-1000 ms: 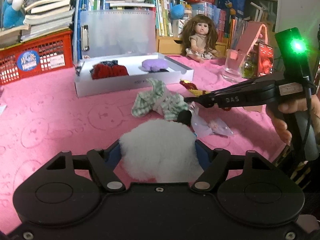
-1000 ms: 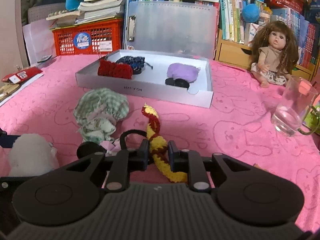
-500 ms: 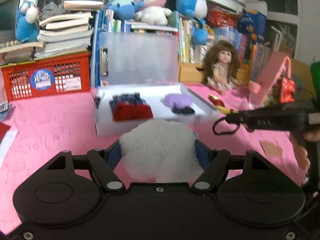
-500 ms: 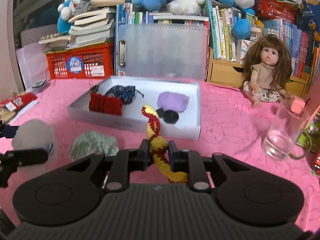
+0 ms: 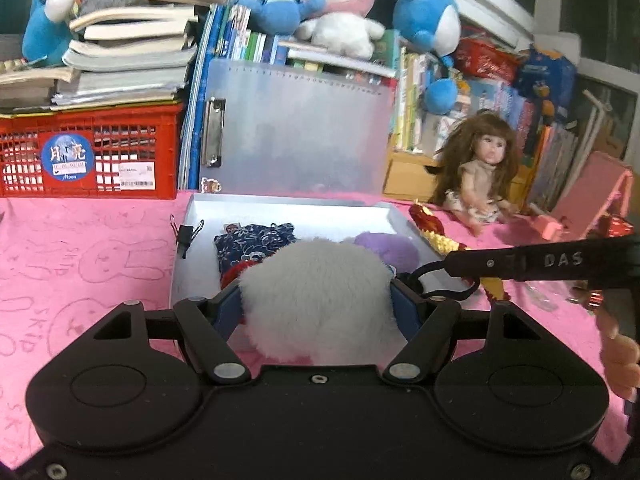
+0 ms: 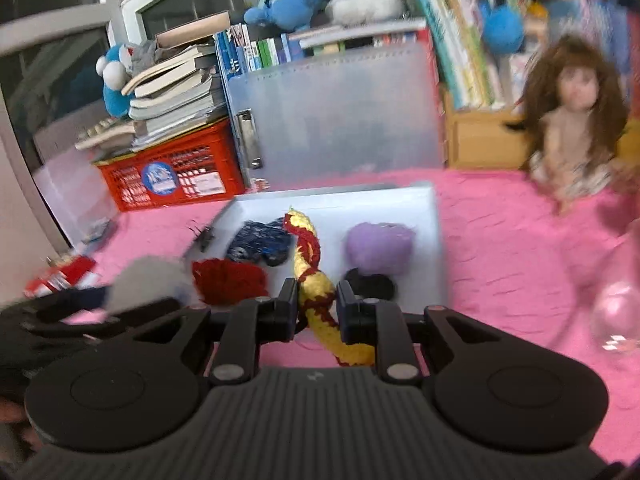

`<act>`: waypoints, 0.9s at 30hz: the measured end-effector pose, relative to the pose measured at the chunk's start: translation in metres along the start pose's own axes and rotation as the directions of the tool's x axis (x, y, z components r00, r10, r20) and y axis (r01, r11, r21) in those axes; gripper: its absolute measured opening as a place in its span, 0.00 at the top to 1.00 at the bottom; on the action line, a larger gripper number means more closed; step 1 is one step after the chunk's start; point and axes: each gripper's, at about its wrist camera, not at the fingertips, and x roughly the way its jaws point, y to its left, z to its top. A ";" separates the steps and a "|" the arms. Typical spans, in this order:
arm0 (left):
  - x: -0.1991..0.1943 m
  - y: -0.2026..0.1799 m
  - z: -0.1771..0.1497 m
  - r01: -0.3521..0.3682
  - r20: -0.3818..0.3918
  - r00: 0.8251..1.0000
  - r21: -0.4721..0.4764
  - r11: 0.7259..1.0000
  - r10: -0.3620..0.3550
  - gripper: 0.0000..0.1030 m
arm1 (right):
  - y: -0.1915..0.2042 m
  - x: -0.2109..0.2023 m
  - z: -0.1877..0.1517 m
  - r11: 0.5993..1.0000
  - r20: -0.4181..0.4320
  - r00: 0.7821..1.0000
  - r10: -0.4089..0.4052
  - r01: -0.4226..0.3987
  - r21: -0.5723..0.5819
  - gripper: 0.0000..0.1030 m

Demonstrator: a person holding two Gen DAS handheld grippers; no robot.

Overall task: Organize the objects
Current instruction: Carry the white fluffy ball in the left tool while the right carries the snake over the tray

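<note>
Both tools are carrying loads toward the white box, the left gripper clamping a white fluffy ball and the right gripper pinching a red-and-yellow knitted cord, seemingly to join the items already inside.

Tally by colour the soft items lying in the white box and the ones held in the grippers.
Lying in the white box:
Red: 1
Dark blue: 1
Purple: 1
Black: 1

Held:
White pom-pom, left gripper: 1
Yellow-and-red knit, right gripper: 1

Total: 6
</note>
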 end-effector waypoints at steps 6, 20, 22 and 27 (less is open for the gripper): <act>0.037 0.007 -0.001 -0.034 -0.043 0.999 -0.021 0.999 0.033 0.29 | -0.005 0.033 0.009 0.999 -0.044 0.998 0.034 -0.032 0.043 0.76; 0.085 0.014 0.010 -0.102 -0.077 0.992 0.018 0.995 0.103 0.30 | -0.019 0.094 0.005 0.998 -0.151 0.988 -0.018 0.028 0.065 0.76; 0.091 0.015 0.012 -0.112 -0.081 0.990 0.024 0.993 0.114 0.30 | -0.023 0.099 0.006 0.997 -0.157 0.987 -0.032 0.044 0.071 0.76; 0.106 0.019 0.013 -0.136 -0.092 0.986 0.029 0.990 0.138 0.30 | -0.033 0.108 0.007 0.993 -0.165 0.984 -0.066 0.080 0.084 0.76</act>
